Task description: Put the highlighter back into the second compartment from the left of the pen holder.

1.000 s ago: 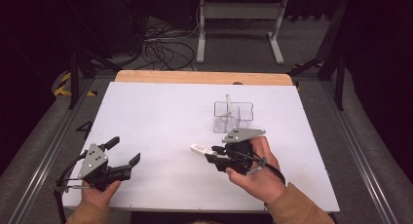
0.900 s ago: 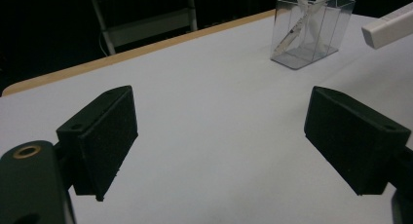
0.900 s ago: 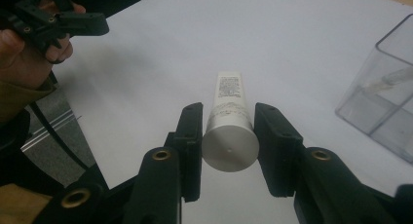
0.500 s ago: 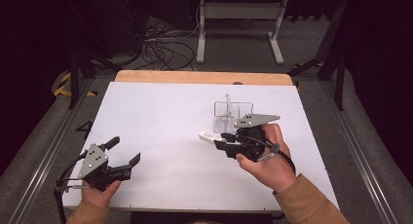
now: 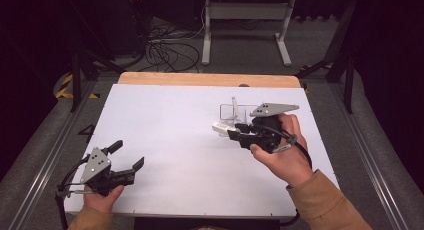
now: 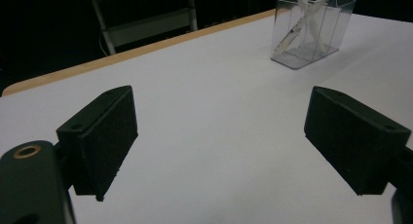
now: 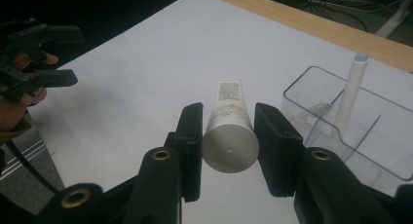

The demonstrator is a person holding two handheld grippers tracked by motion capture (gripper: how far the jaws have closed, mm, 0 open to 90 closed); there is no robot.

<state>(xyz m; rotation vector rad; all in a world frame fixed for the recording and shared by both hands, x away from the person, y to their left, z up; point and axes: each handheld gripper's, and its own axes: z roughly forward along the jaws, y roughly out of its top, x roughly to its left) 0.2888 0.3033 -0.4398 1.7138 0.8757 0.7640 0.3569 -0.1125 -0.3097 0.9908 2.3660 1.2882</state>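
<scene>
Between the right gripper (image 7: 228,136) jaws sits a white plastic tube (image 7: 229,129), squeezed tight & off the white table (image 5: 165,120). Tube's picked up; not yet in the clear plastic box (image 5: 235,112), prob. next. Left gripper (image 5: 127,157) rests w/ jaws wide, holding nothing.

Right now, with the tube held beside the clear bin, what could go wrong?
The right gripper clamps the tube near its cap end only, so the long free end could sag or swing. The clear bin looks light and already holds a leaning pen; the tube might knock either. The left gripper rests far off, open, not steadying the bin.
</scene>
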